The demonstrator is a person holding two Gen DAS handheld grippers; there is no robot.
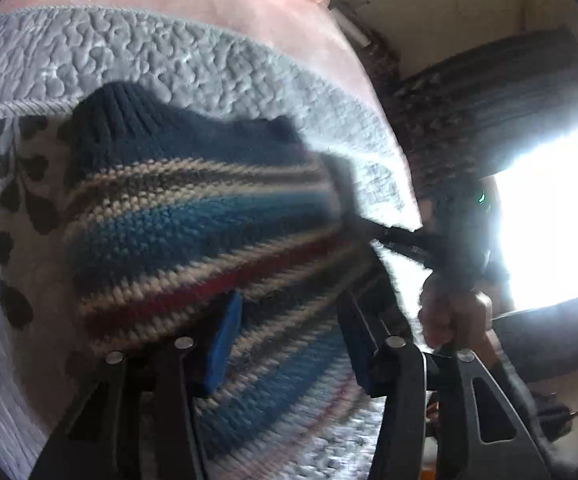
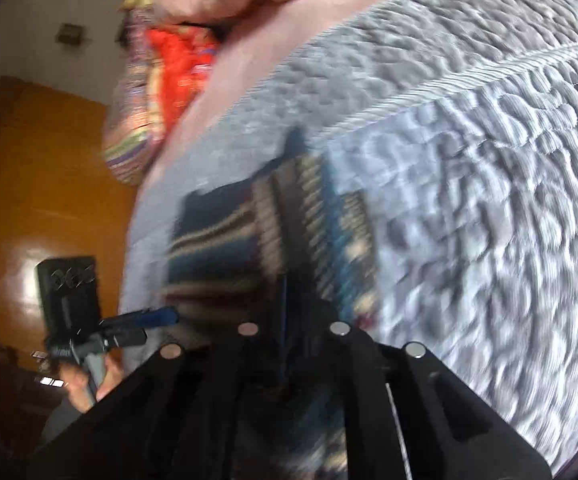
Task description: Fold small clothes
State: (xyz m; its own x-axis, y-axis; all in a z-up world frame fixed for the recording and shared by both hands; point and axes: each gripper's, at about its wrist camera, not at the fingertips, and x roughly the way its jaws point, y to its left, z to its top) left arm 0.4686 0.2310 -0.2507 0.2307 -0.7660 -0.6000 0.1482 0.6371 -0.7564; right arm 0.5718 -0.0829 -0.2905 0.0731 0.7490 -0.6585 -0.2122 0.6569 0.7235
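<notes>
A knitted sweater (image 1: pixel 193 216) with blue, cream, red and dark stripes lies on a grey quilted bedspread (image 1: pixel 129 52). My left gripper (image 1: pixel 293 340) is open, its blue pads (image 1: pixel 225 344) spread apart low over the sweater's near part, with knit showing between them. At the sweater's right edge the right gripper (image 1: pixel 389 236) pinches the fabric, held by a hand (image 1: pixel 449 316). In the right wrist view the right gripper (image 2: pixel 285 312) is shut on the blurred sweater (image 2: pixel 249 216). The left gripper (image 2: pixel 149 316) shows at its left, held by a hand (image 2: pixel 85 384).
A pink sheet (image 1: pixel 281 12) lies beyond the bedspread. Bright patterned bedding (image 2: pixel 161 80) is piled at the bed's far end. An orange wooden door (image 2: pixel 29 184) stands past the bed's edge. A glaring window (image 1: pixel 553 216) and dark striped fabric (image 1: pixel 489 92) lie to the right.
</notes>
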